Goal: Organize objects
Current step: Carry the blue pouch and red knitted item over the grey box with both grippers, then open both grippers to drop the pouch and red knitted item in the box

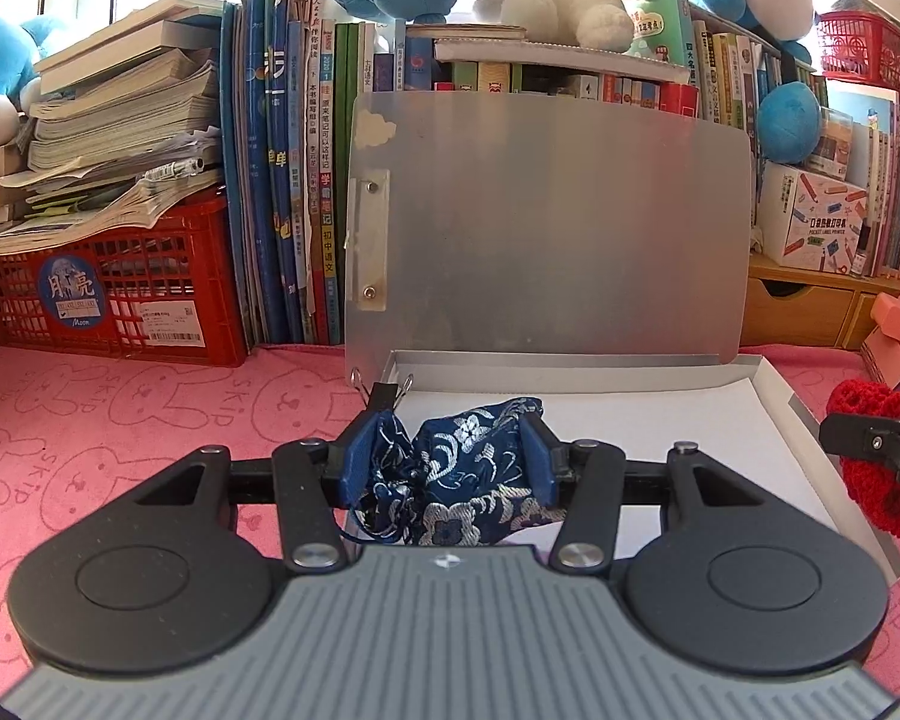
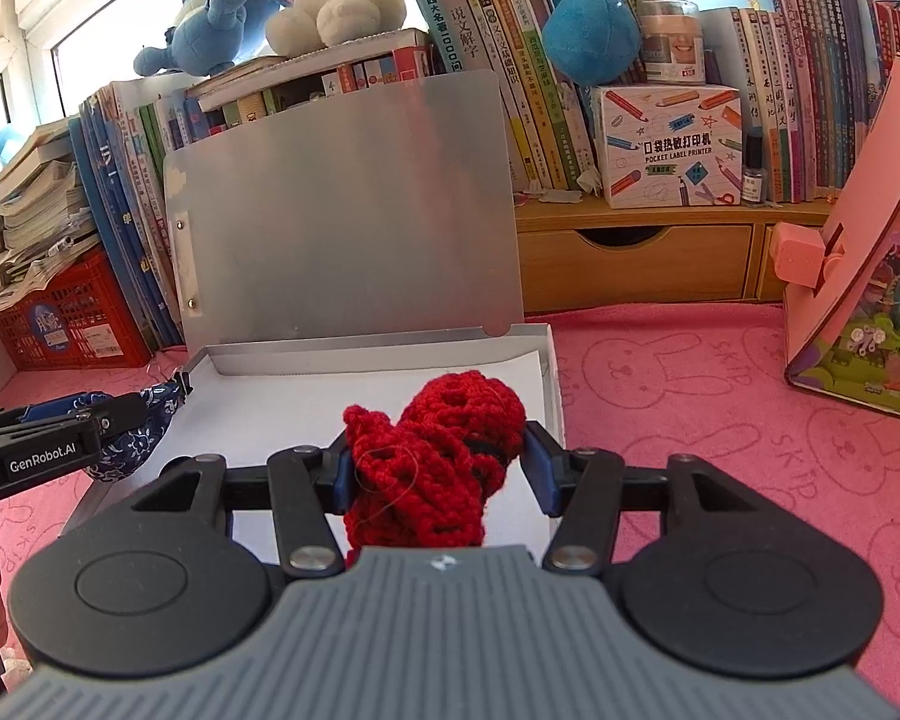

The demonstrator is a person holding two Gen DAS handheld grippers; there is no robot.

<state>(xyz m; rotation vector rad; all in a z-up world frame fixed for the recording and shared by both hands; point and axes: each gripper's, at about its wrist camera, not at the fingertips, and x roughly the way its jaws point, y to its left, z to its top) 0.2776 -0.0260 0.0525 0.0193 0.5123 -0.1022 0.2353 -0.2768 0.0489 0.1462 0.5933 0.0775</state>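
Observation:
My left gripper (image 1: 450,450) is shut on a dark blue floral cloth pouch (image 1: 468,468) and holds it over the front left of an open silver box (image 1: 774,384) lined with white paper. My right gripper (image 2: 438,456) is shut on a red crocheted piece (image 2: 438,450) and holds it over the box's front right part (image 2: 546,360). The red piece also shows at the right edge of the left wrist view (image 1: 864,468). The pouch and left gripper show at the left of the right wrist view (image 2: 132,432). The box lid (image 1: 546,222) stands upright behind.
The box sits on a pink rabbit-print mat (image 2: 690,396). A black binder clip (image 1: 384,393) lies at its back left corner. A red crate (image 1: 108,300), upright books (image 1: 282,180) and plush toys stand behind. A wooden drawer shelf (image 2: 636,258) and a pink toy box (image 2: 858,276) stand right.

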